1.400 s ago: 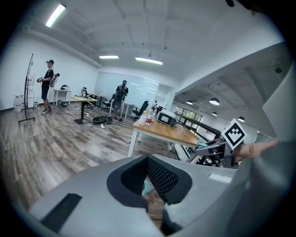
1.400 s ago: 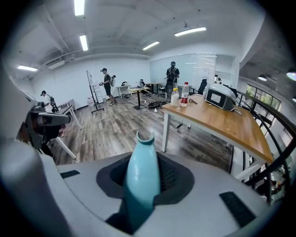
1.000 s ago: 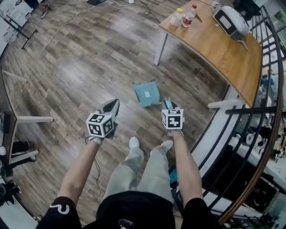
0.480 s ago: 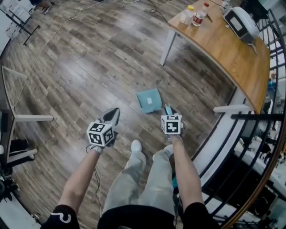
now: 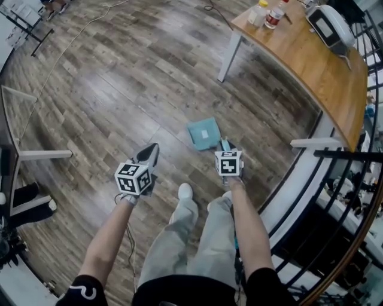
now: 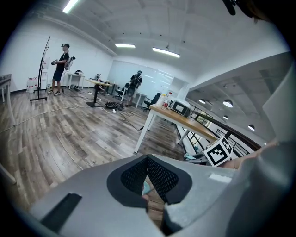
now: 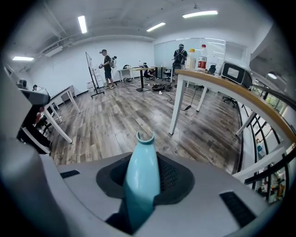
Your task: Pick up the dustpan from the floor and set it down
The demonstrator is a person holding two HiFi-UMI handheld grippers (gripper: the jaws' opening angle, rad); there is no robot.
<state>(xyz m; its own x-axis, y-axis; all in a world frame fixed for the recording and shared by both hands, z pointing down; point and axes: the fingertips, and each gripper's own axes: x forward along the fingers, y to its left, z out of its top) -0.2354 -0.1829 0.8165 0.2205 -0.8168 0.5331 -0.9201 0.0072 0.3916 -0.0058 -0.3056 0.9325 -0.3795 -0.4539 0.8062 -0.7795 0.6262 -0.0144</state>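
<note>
Nearest the person, the left gripper (image 5: 149,155) is closed on nothing, off to one side. The right gripper (image 5: 225,147) clamps the handle (image 7: 141,176) of the teal dustpan (image 5: 203,132). The dustpan's long axis runs forward from the jaws, with the pan low over the wood floor (image 5: 119,89); whether it touches is unclear.

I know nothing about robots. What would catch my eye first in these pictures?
A teal dustpan sits mid-view above the wood floor, its handle clamped in the right gripper just ahead of the person's feet. The left gripper hangs beside it, shut and empty. A long wooden table with bottles fills the upper right.
</note>
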